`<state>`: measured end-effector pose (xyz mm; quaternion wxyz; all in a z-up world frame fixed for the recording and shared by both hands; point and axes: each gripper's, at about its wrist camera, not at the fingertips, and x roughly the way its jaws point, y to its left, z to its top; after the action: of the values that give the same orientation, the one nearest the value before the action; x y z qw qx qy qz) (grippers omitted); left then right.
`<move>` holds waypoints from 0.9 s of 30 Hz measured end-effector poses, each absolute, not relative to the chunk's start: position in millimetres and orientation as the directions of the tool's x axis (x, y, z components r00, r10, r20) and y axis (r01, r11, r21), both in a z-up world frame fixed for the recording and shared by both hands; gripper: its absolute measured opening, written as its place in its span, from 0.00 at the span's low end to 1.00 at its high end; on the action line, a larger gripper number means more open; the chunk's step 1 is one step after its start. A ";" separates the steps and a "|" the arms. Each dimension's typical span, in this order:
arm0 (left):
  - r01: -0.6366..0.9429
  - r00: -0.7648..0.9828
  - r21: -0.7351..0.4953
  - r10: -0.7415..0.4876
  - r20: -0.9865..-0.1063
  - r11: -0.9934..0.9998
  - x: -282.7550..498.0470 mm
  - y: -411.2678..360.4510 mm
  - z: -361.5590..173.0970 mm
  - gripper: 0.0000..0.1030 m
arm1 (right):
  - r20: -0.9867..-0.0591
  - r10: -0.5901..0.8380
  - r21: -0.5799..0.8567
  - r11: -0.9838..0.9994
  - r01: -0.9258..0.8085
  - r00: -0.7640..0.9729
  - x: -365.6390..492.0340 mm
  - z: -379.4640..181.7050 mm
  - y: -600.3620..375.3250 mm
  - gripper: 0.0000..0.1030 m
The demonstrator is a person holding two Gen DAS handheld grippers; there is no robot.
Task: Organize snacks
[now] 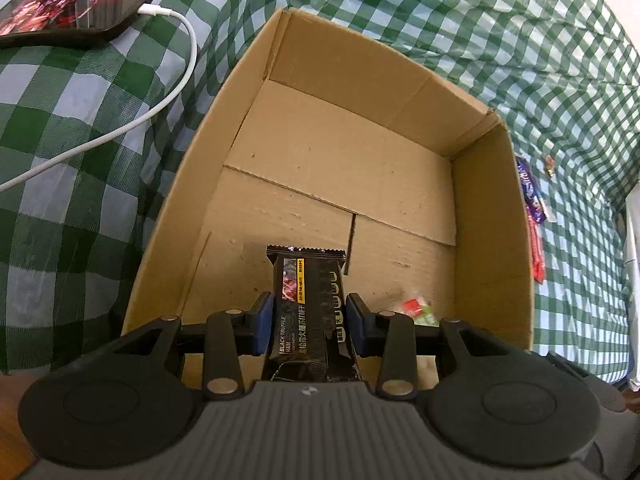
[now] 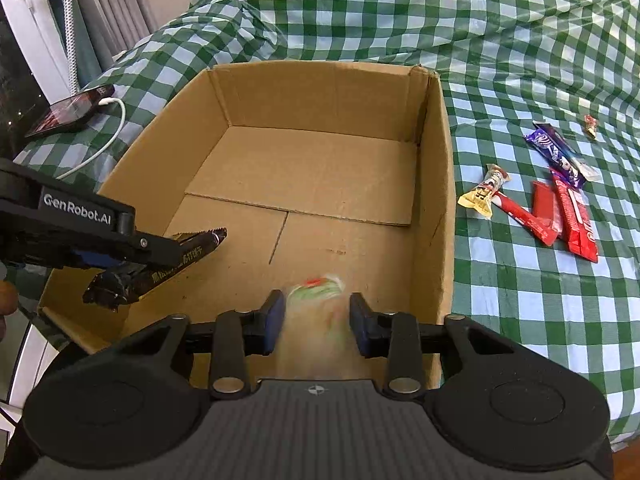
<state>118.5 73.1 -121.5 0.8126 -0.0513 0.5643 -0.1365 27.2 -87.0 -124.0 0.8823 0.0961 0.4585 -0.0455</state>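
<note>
My left gripper [image 1: 310, 326] is shut on a black snack bar [image 1: 308, 304] and holds it over the near end of an open cardboard box [image 1: 492, 216]. The same gripper and bar show at the left of the right wrist view [image 2: 160, 268]. My right gripper [image 2: 318, 324] is open above the box [image 2: 438, 200]. A green, white and red packet [image 2: 320, 292] is blurred between its fingers, not gripped. That packet shows low in the box in the left wrist view [image 1: 418, 310].
Several snack bars lie on the green checked cloth right of the box: red ones [image 2: 568, 216], a purple one [image 2: 558, 152], a yellow-white one [image 2: 486, 192] and a small candy [image 2: 591, 124]. A phone [image 1: 72, 8] with a white cable [image 1: 160, 108] lies left.
</note>
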 end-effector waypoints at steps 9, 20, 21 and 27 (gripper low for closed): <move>0.147 0.402 -0.199 -0.242 -0.883 0.969 115.1 78.1 -114.2 1.00 | -0.812 -0.016 0.130 0.970 0.208 0.584 31.5 -122.0 -90.7 0.44; 0.212 0.441 -0.072 -0.161 -0.883 0.975 48.1 86.7 -86.2 1.00 | -0.818 -0.021 0.140 0.962 0.234 0.575 -21.7 -96.1 -75.4 0.84; 0.212 0.444 -0.070 -0.160 -0.882 0.975 42.0 88.5 -83.7 1.00 | -0.813 -0.025 0.136 0.964 0.230 0.582 -27.4 -92.5 -72.8 0.84; 0.220 0.506 -0.033 -0.142 -0.851 0.975 -2.1 95.9 -64.2 1.00 | -0.778 -0.029 0.132 0.969 0.208 0.628 -65.9 -71.9 -58.6 0.89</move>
<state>-2.1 95.9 -64.2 0.8667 0.0397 0.4862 -0.1044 -65.9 -58.6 -71.9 0.8960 0.1051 0.4262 -0.0662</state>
